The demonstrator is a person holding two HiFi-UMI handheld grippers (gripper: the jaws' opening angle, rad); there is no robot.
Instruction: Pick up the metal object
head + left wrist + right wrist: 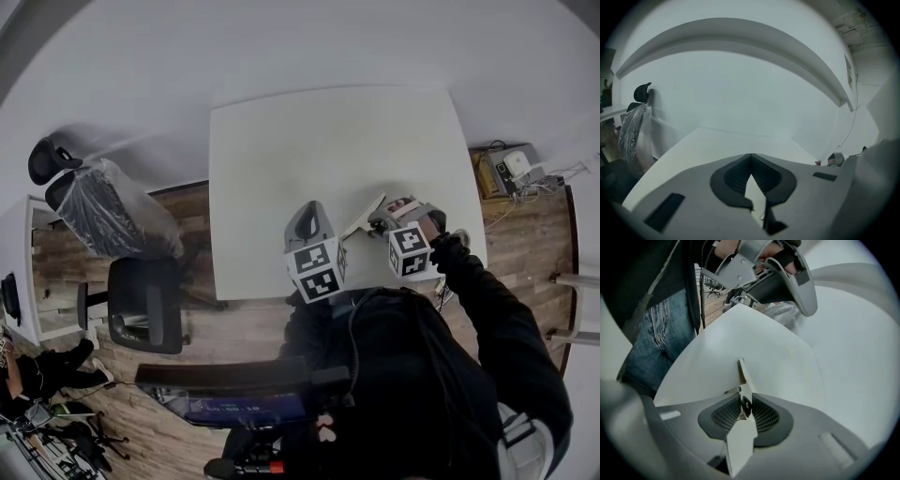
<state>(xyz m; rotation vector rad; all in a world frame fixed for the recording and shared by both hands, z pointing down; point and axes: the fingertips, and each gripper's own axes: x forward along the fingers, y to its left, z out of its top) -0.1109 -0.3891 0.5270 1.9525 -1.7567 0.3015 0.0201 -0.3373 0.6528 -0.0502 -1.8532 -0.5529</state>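
The metal object (364, 217) is a thin pale strip with a pivot and a short side tab, lying near the front right of the white table (328, 141). In the right gripper view the metal object (743, 383) runs lengthwise between the ribbed pads, its far end resting on the table top. My right gripper (743, 403) is shut on it at the pivot, pointing steeply down. My left gripper (305, 223) hovers a little to the left of it, over the table's front edge. Its jaws (750, 157) meet at the tips with nothing between them.
A plastic-wrapped office chair (103, 211) and a black chair (145, 305) stand left of the table. A box with cables (511, 169) sits on the wooden floor to the right. The person's jeans (656, 343) are close to the table's front edge.
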